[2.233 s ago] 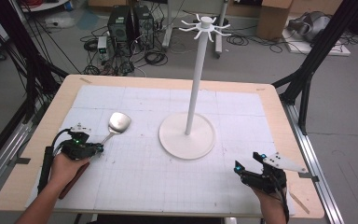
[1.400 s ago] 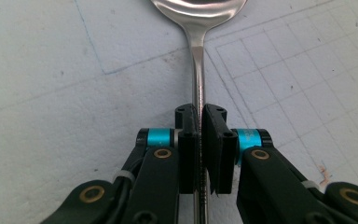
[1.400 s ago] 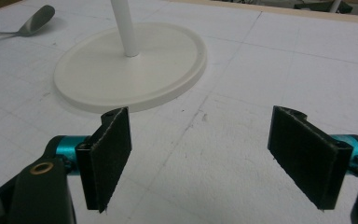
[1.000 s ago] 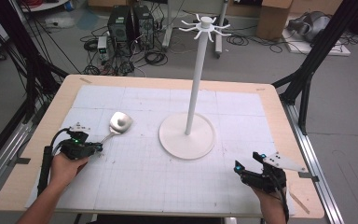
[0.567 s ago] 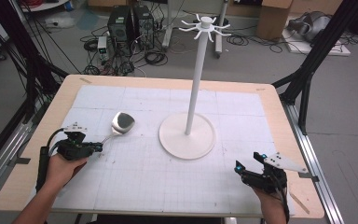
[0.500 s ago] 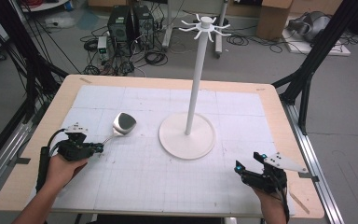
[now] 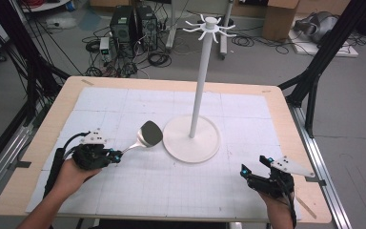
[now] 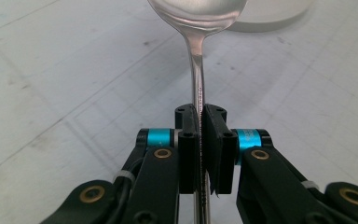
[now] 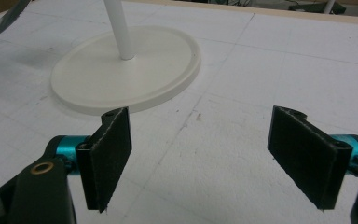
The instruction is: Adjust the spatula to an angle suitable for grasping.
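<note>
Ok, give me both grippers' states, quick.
Left gripper: shut on the spoon handle, bowl held off the table.
Right gripper: open, holding nothing.

Grey floor [image 7: 357, 95] behind wooden table [image 7: 286, 119] — computer towers [image 7: 133, 24], cable tangle (black) [image 7: 159, 58], cardboard box [image 7: 279, 19].

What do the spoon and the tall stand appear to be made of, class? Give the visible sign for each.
Spoon: probably polished metal, since its bowl is silvery and mirror-like. Stand: matte white throughout, likely plastic or painted metal; the look alone does not settle which.
</note>
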`<state>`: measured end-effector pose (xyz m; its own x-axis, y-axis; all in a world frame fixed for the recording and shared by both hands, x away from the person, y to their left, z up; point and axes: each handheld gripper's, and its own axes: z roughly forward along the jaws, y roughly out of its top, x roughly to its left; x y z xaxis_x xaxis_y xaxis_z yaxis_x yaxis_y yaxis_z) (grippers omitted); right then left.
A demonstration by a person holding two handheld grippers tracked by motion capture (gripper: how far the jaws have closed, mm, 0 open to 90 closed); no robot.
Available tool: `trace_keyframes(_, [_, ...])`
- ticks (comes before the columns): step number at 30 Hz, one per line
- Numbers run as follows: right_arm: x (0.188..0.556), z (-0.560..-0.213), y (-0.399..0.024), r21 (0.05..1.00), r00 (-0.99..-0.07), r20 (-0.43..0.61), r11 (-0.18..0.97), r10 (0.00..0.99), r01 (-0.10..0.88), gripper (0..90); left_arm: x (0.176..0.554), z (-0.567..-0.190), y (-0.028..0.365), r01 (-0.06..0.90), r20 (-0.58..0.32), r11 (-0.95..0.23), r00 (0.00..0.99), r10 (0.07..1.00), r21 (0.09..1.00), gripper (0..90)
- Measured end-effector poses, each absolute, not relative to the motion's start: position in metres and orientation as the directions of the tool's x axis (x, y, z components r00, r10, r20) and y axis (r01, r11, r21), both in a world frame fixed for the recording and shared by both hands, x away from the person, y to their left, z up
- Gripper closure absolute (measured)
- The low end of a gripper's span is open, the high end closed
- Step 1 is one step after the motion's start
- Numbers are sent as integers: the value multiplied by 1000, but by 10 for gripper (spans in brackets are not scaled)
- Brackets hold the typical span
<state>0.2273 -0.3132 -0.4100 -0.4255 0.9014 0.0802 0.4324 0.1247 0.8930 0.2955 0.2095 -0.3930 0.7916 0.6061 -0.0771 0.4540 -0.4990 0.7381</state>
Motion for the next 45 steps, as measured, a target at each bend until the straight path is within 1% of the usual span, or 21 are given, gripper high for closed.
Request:
trace_keyframes(6, [228, -410, -314, 894, -423, 83, 121, 902, 432, 206, 292, -398, 187, 412, -77, -545, 842, 534, 730, 837])
trace_keyframes(10, [228, -411, -315, 895, -422, 78, 124, 903, 429, 206, 291, -403, 167, 366, -70, -578, 880, 470, 730, 837])
trace_keyframes(16, [227, -411, -319, 895, -410, 88, 109, 908, 433, 206, 291, -410, 129, 265, -45, -619, 937, 347, 740, 836])
trace_keyframes(24, [225, -412, -325, 894, -392, 101, 89, 914, 438, 205, 289, -416, 77, 178, -21, -684, 973, 231, 707, 836])
trace_keyframes(26, [225, -412, -326, 895, -393, 102, 88, 914, 437, 205, 289, -419, 67, 169, -24, -691, 976, 215, 703, 836])
trace_keyframes(35, [223, -413, -328, 894, -384, 112, 76, 916, 441, 206, 294, -426, 39, 150, -39, -713, 985, 169, 685, 836])
trace_keyframes(38, [222, -413, -329, 894, -383, 112, 75, 917, 441, 206, 295, -430, 34, 149, -38, -720, 985, 168, 678, 835])
trace_keyframes(42, [222, -414, -330, 893, -380, 117, 70, 917, 444, 206, 297, -430, 35, 189, -63, -708, 978, 200, 681, 827])
trace_keyframes(43, [222, -414, -330, 894, -380, 115, 71, 918, 443, 206, 297, -427, 38, 202, -71, -687, 974, 215, 698, 796])
trace_keyframes(44, [222, -414, -330, 893, -379, 117, 70, 918, 445, 206, 297, -422, 41, 220, -79, -663, 969, 236, 715, 731])
trace_keyframes(45, [222, -414, -330, 894, -380, 116, 70, 918, 442, 206, 297, -418, 45, 238, -92, -639, 963, 253, 732, 686])
